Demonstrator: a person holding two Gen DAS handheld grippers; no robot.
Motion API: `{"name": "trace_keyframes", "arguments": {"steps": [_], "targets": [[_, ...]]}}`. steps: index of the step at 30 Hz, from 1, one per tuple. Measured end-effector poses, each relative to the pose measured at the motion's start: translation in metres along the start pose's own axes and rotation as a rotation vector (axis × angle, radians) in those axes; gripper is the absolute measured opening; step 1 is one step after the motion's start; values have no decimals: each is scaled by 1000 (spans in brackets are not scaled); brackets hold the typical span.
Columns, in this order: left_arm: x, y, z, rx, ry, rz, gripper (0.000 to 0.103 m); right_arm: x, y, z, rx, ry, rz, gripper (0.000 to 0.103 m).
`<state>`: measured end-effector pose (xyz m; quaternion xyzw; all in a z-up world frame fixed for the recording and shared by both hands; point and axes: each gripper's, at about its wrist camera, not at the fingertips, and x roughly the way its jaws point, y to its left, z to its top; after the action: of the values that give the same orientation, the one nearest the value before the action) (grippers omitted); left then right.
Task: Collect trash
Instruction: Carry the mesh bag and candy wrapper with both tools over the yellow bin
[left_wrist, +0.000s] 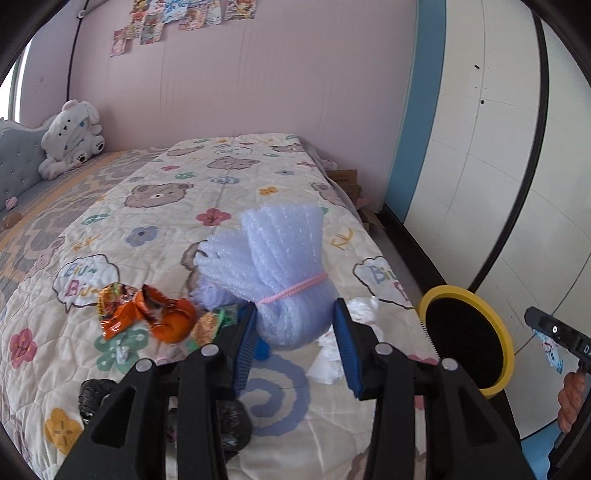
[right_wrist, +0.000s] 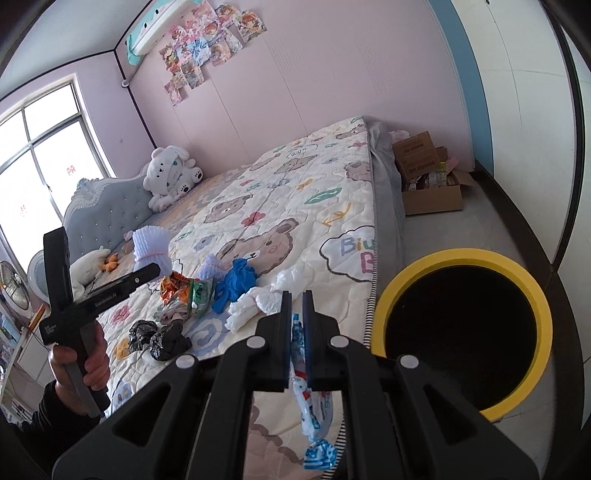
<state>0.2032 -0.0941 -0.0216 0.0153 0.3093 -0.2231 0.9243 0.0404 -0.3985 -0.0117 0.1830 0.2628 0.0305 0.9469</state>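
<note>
Left wrist view: left hand-held gripper (left_wrist: 295, 314) clamps the foam bundle (left_wrist: 277, 266) between its pads above the bed (left_wrist: 110, 229).

Black gripper (left_wrist: 295, 332), blue pads (left_wrist: 244, 345), silver pivot screws; dark sleeve (right_wrist: 44, 402).

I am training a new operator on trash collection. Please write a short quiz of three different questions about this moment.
1. True or false: the left gripper holds the white foam bundle.
2. What hangs from the right gripper?
A. blue glove
B. blue-white wrapper
C. black bag
3. What colour is the bin rim?

Key: 1 true; 2 B, the blue-white wrapper; 3 yellow.
</note>
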Motion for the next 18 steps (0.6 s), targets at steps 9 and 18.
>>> {"name": "trace_keyframes", "arguments": {"steps": [9, 18], "targets": [[37, -79, 5, 91, 51, -120, 38, -22, -52, 28, 52, -41, -44, 5], [78, -154, 3, 167, 132, -204, 38, -25, -105, 51, 112, -47, -73, 5]]}}
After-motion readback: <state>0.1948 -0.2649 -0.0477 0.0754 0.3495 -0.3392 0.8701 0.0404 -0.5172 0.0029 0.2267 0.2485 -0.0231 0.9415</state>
